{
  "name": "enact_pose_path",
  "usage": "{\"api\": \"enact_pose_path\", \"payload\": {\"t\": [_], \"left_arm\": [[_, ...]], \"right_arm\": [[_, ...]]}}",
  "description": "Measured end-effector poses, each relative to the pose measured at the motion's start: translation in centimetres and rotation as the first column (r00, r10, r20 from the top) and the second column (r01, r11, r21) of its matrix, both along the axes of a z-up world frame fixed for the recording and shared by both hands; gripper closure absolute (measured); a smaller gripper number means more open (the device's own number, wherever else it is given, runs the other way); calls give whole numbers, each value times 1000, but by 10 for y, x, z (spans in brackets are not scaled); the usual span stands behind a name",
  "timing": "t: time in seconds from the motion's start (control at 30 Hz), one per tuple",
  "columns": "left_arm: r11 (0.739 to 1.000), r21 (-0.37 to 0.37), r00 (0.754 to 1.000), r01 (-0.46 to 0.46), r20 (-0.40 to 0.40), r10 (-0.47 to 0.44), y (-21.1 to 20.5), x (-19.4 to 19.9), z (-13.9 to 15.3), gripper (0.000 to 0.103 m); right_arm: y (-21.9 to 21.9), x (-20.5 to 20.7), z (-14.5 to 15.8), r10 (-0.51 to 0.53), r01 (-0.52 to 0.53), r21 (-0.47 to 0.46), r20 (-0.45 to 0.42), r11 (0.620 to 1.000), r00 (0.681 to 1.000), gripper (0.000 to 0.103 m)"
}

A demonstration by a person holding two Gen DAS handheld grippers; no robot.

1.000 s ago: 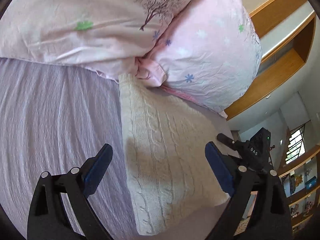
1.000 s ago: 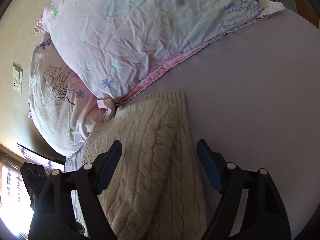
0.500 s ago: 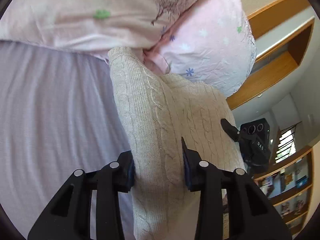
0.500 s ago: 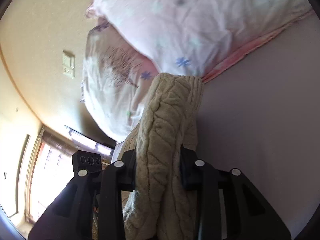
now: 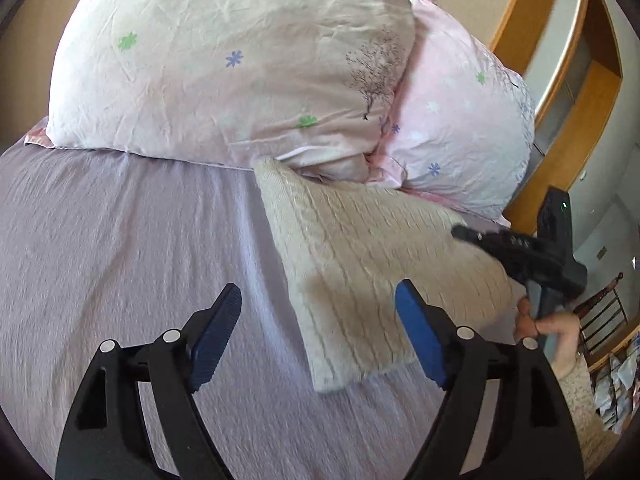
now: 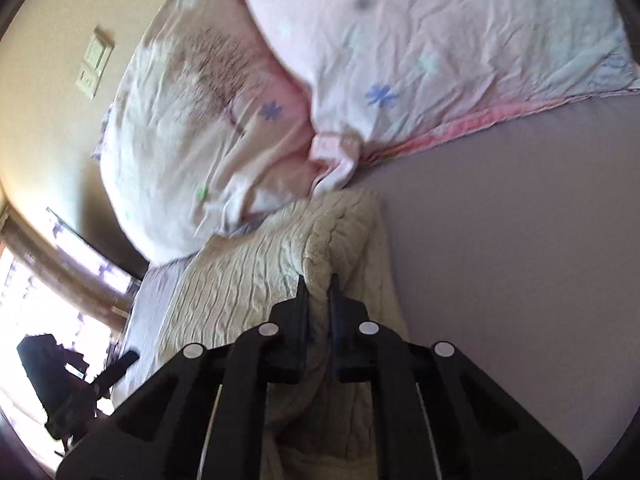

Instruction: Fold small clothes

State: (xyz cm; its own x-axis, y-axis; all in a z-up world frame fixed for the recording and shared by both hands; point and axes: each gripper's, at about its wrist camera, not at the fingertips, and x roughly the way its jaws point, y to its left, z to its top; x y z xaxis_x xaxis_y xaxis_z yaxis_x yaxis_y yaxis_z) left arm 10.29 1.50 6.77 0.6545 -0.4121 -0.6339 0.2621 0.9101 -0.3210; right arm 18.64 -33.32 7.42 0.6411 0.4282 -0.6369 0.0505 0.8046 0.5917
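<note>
- Left gripper (image 5: 318, 334) is hovering with its jaws spread wide and empty, just over the near edge of the cream knit sweater (image 5: 372, 264), probably released so the fold can settle.
- Right gripper (image 6: 318, 292) is pinching a raised ridge of the sweater between nearly closed jaws, seemingly to carry that layer across.
- Sweater is lying folded on the lilac bedsheet (image 5: 120, 240), its far end touching the pink pillows (image 5: 240, 64); motion blur is hiding finer creases.

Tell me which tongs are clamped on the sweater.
The right tongs: their jaws are pinched shut on a raised fold of the cream sweater. The left tongs hang wide open above the sweater, gripping nothing.
</note>
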Motion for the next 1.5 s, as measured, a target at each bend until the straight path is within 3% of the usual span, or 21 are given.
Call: {"api": "enact_pose_path", "payload": {"t": [0.03, 0.07, 0.13, 0.2, 0.27, 0.33, 0.43, 0.6, 0.8, 0.93, 1.5], "left_arm": [[999, 40, 1000, -16, -2, 16, -2, -9, -1, 2], [995, 87, 999, -48, 11, 48, -4, -17, -1, 1], [989, 141, 998, -49, 48, 42, -11, -28, -3, 1], [988, 150, 999, -41, 33, 36, -13, -32, -7, 1], [984, 171, 999, -54, 6, 54, -15, -32, -12, 1], [975, 211, 997, -66, -17, 71, -18, -31, -18, 1], [974, 221, 997, -53, -38, 63, -24, -32, -28, 1], [955, 290, 995, -59, -61, 80, -38, -29, -38, 1], [935, 349, 992, -65, -80, 99, -43, -27, -44, 1], [924, 380, 992, -43, -94, 85, -47, -25, -47, 1], [924, 382, 993, -27, -96, 69, -49, -25, -47, 1]], "right_arm": [[-4, 4, -6, -3, 3, 23, -14, 1000, 1000, 94], [-4, 1, -8, 12, -11, 48, -21, 999, 1000, 92], [-5, -15, -4, 12, -10, 43, -40, 999, 999, 74], [-7, -48, 12, -5, 5, -9, 27, 1000, 1000, 18], [-4, -84, 27, -31, 41, -126, 78, 991, 996, 2], [0, -116, 35, -59, 80, -254, 88, 964, 994, 2], [13, -139, 25, 14, 0, -320, 43, 948, 999, 2], [53, -133, -4, 54, -77, -467, -63, 881, 997, 2], [81, -127, -15, 75, -140, -564, -137, 814, 988, 2], [80, -127, -19, 69, -150, -552, -166, 820, 984, 2], [79, -126, -17, 66, -152, -556, -170, 817, 983, 2]]}}
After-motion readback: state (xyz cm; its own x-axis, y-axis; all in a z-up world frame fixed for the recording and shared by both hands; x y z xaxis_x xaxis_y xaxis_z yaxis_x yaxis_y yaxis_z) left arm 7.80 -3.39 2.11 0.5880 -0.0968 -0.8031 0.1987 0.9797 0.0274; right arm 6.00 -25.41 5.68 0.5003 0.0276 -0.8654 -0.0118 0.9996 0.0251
